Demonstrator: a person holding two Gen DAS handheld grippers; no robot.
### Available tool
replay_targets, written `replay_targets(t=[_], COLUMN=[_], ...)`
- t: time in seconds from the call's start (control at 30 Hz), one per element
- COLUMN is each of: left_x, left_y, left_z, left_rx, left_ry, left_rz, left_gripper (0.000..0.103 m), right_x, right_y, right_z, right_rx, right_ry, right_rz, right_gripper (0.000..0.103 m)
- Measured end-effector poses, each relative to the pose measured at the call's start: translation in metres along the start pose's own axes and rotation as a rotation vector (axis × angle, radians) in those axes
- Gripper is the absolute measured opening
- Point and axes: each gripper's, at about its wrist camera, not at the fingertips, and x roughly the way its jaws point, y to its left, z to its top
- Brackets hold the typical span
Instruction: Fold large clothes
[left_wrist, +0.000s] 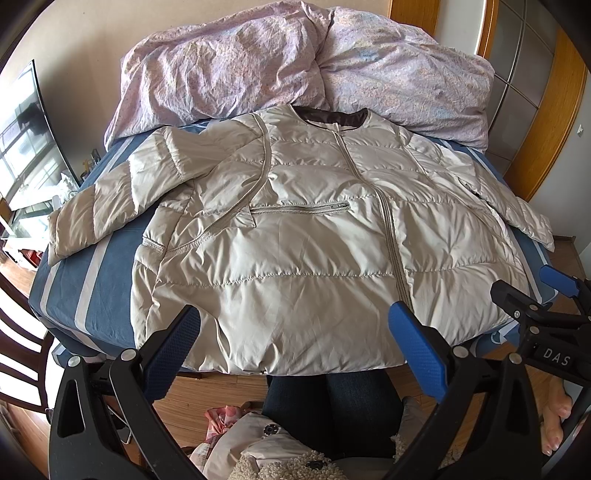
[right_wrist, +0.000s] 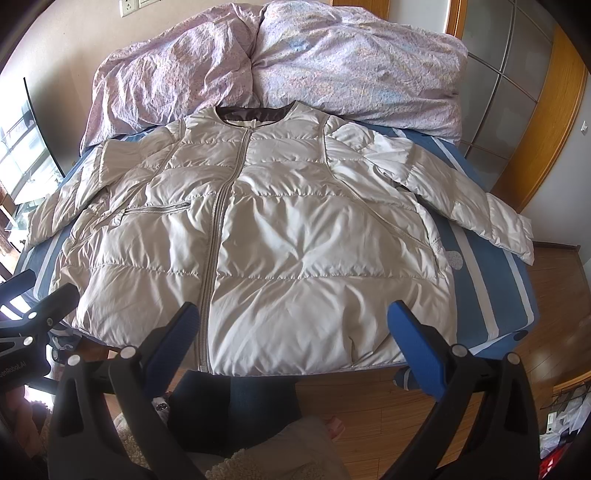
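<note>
A large beige quilted jacket (left_wrist: 295, 229) lies face up on the bed, zipped, collar far, hem near me; it also shows in the right wrist view (right_wrist: 266, 236). Its left sleeve (left_wrist: 110, 206) spreads out to the left. Its right sleeve (right_wrist: 461, 199) reaches out to the bed's right edge. My left gripper (left_wrist: 295, 325) is open and empty, held above the hem. My right gripper (right_wrist: 295, 325) is open and empty above the hem; it also shows at the right in the left wrist view (left_wrist: 528, 291).
The bed has a blue striped sheet (left_wrist: 96, 273). A crumpled pink duvet (left_wrist: 295, 59) is piled at the head. Wooden floor (right_wrist: 406, 398) lies in front and to the right. A wooden-framed wardrobe (right_wrist: 517, 92) stands at the right. A person's legs (left_wrist: 332, 406) are below.
</note>
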Motion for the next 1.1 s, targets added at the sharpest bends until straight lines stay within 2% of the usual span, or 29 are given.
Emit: replay_targets(t=[0.73,0.83,0.93,1.1], left_x=[0.000,0.001,0.014,0.027], left_y=[0.000,0.001,0.011,0.032], left_z=[0.000,0.000,0.004,0.012], left_rx=[0.001,-0.004,-0.021,-0.081], left_ry=[0.001,0.008,0.039,0.059], left_rz=[0.002,0.004,-0.008,-0.047], left_gripper=[0.102,0.102,0.102,0.102], right_x=[0.002,0.005,0.017,0.036], right_y=[0.000,-0.001,-0.026,-0.102], right_z=[0.000,0.003,0.008,0.018], right_rx=[0.002,0.020,0.104,0.388], right_ry=[0.000,0.007,0.007,-0.105], right_rz=[0.000,0.028,0.105,0.243], right_gripper=[0.101,0.101,0.101,0.101])
